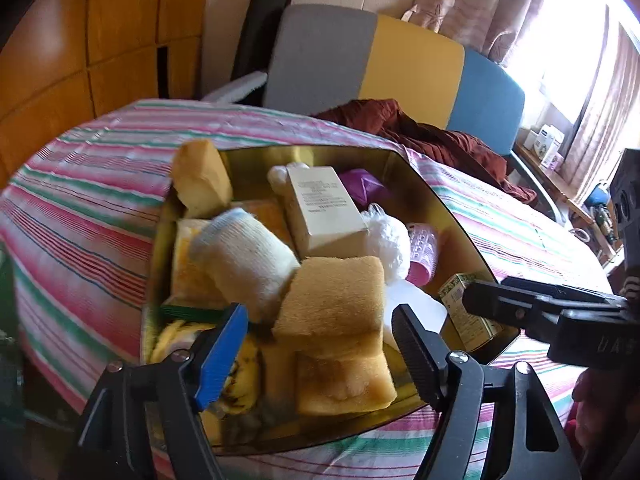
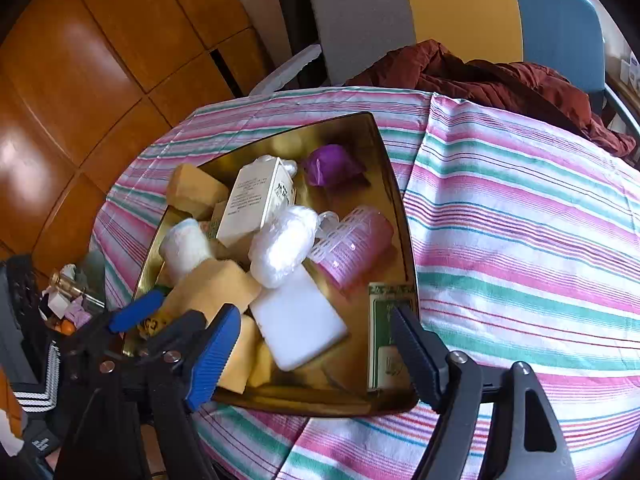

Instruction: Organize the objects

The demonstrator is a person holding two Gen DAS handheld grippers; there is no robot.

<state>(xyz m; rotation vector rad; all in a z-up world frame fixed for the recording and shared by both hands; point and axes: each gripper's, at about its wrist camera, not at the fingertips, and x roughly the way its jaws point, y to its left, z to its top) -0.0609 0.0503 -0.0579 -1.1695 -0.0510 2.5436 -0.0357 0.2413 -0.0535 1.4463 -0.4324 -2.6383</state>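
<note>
A gold tray point(image 1: 424, 188) point(image 2: 352, 136) sits on a striped cloth and holds several items. Among them are yellow sponges point(image 1: 332, 304) point(image 2: 216, 286), a rolled white sock point(image 1: 244, 256) point(image 2: 186, 244), a cream box point(image 1: 324, 208) point(image 2: 256, 200), a purple bundle point(image 2: 332, 166), a white plastic bag point(image 2: 284, 244), a pink hair roller point(image 2: 354, 246), a white block point(image 2: 300, 320) and a green box point(image 1: 468, 312) point(image 2: 386, 336). My left gripper point(image 1: 320, 356) point(image 2: 160, 320) hovers open over the tray's near left, its fingers either side of a sponge without touching it. My right gripper point(image 2: 316, 360) point(image 1: 492, 296) stands open over the near right, above the white block.
The striped cloth point(image 2: 520, 240) covers a round table. A maroon garment point(image 2: 500, 80) lies at the far edge, before a grey, yellow and blue chair back point(image 1: 412, 60). Wooden cabinets point(image 2: 100, 60) stand at the left. Clutter point(image 2: 68, 304) sits below the table's left side.
</note>
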